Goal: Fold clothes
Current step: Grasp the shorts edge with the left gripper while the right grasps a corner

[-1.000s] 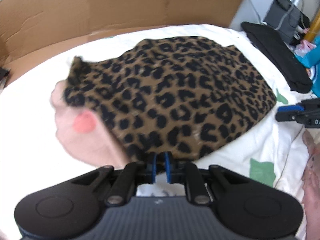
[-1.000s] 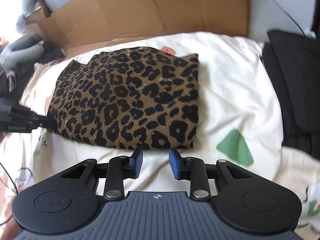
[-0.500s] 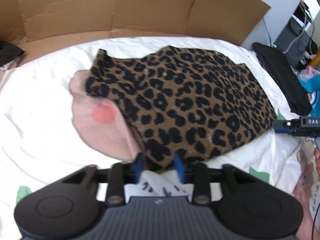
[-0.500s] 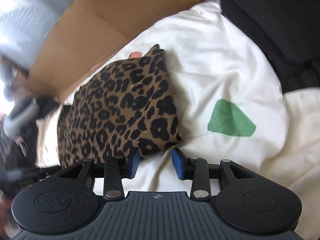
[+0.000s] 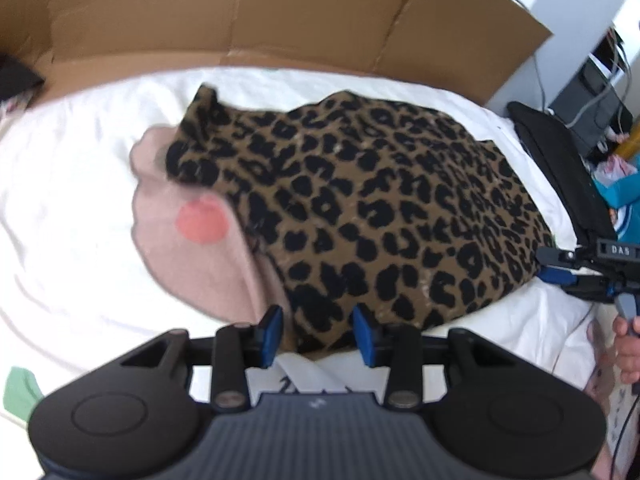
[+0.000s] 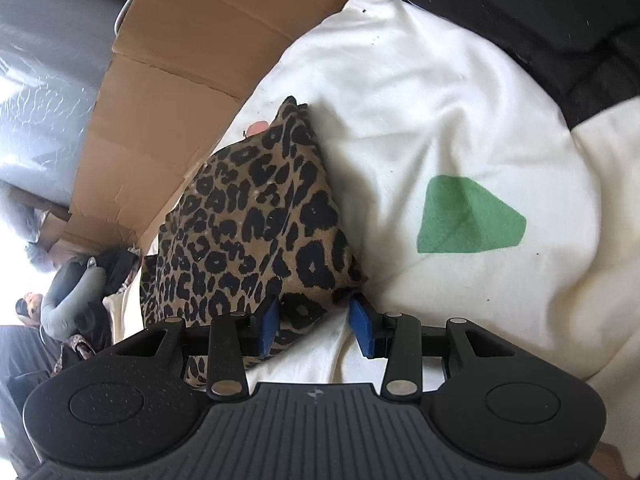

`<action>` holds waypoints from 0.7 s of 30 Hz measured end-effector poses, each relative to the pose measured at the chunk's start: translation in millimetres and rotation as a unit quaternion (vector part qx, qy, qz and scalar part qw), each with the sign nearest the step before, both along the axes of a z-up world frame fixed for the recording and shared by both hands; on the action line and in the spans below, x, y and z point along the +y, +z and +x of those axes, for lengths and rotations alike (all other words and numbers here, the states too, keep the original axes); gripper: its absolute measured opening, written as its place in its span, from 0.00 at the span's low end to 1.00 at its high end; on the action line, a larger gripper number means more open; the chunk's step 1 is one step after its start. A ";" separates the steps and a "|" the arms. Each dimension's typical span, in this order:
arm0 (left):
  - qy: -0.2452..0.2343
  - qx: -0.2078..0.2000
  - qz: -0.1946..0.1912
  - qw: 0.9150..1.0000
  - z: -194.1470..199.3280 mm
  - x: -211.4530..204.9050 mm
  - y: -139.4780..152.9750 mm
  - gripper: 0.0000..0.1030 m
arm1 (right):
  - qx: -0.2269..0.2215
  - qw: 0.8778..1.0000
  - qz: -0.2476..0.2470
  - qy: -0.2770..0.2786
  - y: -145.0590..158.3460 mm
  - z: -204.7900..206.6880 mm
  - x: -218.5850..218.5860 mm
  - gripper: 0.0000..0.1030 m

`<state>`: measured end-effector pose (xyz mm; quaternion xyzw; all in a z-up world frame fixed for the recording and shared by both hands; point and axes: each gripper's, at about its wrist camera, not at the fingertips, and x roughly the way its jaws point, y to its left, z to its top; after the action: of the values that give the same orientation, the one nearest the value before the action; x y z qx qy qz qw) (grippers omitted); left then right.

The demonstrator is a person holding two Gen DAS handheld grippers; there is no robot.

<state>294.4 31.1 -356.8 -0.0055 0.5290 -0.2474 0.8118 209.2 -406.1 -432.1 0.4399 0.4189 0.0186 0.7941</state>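
Observation:
A folded leopard-print garment point(image 5: 380, 216) lies on the white printed sheet point(image 5: 72, 200). My left gripper point(image 5: 318, 334) is open, its blue pads on either side of the garment's near edge. Seen from the right wrist, the same leopard garment point(image 6: 256, 232) runs away to the upper left. My right gripper point(image 6: 314, 326) is open around its near corner, the cloth lying between the pads. In the left wrist view the right gripper point(image 5: 560, 274) shows at the garment's far right edge, with a hand point(image 5: 628, 344) below it.
Brown cardboard point(image 5: 256, 12) stands along the far side of the sheet. Black folded clothes point(image 6: 540, 16) lie at the upper right, also black clothes point(image 5: 560, 160) beyond the garment's right end. A grey neck pillow point(image 6: 76, 296) and clutter sit at the left.
The left gripper went from shut on the garment's edge to open. The right gripper tilted and moved in onto the garment's near corner.

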 end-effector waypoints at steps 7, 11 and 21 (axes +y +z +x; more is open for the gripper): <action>0.009 0.018 -0.030 0.999 2.1 9.3 -7.9 0.16 | -0.003 1.000 0.007 -0.009 -0.1 4.4 -4.3 0.19; 0.012 0.023 -0.030 0.999 3.9 14.5 -5.5 0.09 | -0.017 1.000 -0.012 0.003 11.9 4.6 -3.4 0.12; 0.016 0.060 -0.049 0.997 -5.7 0.2 4.1 0.08 | -0.043 0.998 -0.056 0.002 40.9 16.5 -22.8 0.10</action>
<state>288.7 31.3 -352.7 -0.0687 0.5637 -0.2594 0.7812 225.7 -428.9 -391.2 0.3929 0.3858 0.0155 0.8346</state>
